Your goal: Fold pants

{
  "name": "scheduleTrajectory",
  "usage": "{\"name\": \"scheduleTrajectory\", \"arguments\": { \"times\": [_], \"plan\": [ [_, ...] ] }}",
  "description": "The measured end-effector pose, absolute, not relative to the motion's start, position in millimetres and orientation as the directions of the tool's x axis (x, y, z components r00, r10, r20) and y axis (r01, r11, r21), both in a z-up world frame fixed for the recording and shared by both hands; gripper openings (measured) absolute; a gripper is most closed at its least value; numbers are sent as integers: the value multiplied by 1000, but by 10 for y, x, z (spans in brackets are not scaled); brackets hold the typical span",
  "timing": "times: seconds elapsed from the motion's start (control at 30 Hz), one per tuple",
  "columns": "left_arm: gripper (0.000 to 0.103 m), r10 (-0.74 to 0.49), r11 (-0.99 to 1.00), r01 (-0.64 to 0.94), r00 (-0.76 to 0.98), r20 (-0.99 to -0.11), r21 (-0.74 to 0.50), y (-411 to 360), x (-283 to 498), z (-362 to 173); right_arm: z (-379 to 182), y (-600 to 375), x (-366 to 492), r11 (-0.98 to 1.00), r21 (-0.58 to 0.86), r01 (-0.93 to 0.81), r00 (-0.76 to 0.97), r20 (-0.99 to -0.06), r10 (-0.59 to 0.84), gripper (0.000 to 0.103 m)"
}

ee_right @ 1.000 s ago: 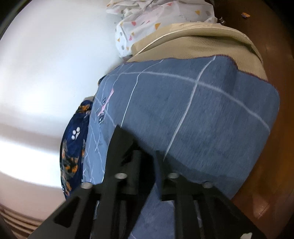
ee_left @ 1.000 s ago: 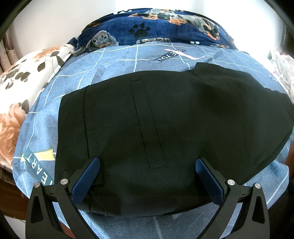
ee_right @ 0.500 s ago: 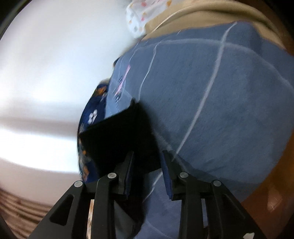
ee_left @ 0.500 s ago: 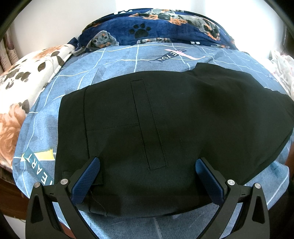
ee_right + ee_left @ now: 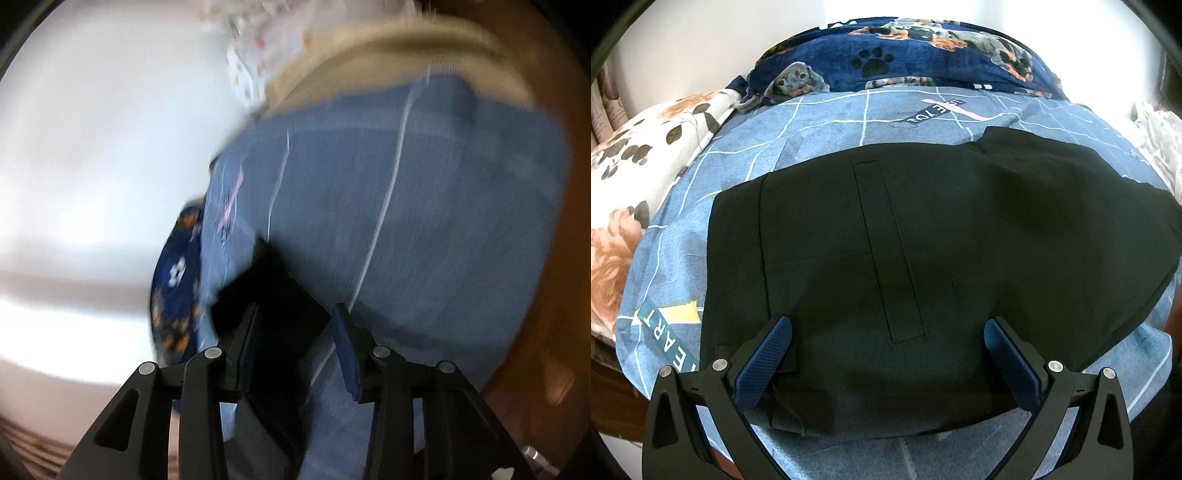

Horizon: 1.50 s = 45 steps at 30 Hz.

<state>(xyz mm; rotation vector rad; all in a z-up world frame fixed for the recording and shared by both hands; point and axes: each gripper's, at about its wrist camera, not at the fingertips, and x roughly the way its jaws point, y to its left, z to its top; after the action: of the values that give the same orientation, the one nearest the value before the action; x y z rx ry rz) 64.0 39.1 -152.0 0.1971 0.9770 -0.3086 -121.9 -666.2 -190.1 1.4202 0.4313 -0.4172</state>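
Black pants [image 5: 923, 266] lie spread flat on a bed covered with a blue grid-patterned sheet [image 5: 820, 133], the waistband end toward the left and a long stitched pocket welt running down the middle of the fabric. The left gripper [image 5: 886, 347] hangs over the near edge of the garment with its jaws set wide, the blue pads [image 5: 764, 363] framing the cloth without pinching it. A navy dog-print blanket [image 5: 905, 51] is bunched at the head of the bed, and a floral quilt [image 5: 635, 166] lies along the left side. In the blurred right wrist view, the right gripper [image 5: 295, 325] is tilted over the sheet [image 5: 424, 221] with its jaws partly apart, a dark fold of the pants [image 5: 269, 295] sitting between them; whether either pad touches the fabric cannot be told through the blur. A tan cover [image 5: 388, 62] shows at the far end of the bed, beside a brown wooden floor [image 5: 554, 332].
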Motion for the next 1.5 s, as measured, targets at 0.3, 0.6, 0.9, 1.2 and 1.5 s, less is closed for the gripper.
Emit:
{"name": "scheduleTrajectory", "arguments": {
  "times": [0.3, 0.6, 0.9, 1.2, 1.5],
  "plan": [
    [103, -167, 939, 343, 521, -837, 27, 386, 636, -1521, -2083, -6593, -1251, 69, 866, 495, 860, -500, 103, 31],
    [103, -166, 940, 342, 521, -837, 27, 383, 629, -1521, -2048, -6585, -974, 130, 845, 518, 845, -529, 73, 7],
    [103, -167, 939, 343, 521, -837, 26, 394, 643, -1513, -1844, -6617, -953, 309, 688, 657, 728, -685, -22, 4],
    [103, -163, 940, 339, 522, -837, 29, 397, 648, -1512, -2565, -6838, -1383, -236, 919, 315, 948, -295, 119, 16],
    [103, -157, 942, 334, 524, -837, 32, 394, 633, -1515, -2585, -6849, -1547, -290, 950, 118, 993, -103, 65, 72]
  ]
}}
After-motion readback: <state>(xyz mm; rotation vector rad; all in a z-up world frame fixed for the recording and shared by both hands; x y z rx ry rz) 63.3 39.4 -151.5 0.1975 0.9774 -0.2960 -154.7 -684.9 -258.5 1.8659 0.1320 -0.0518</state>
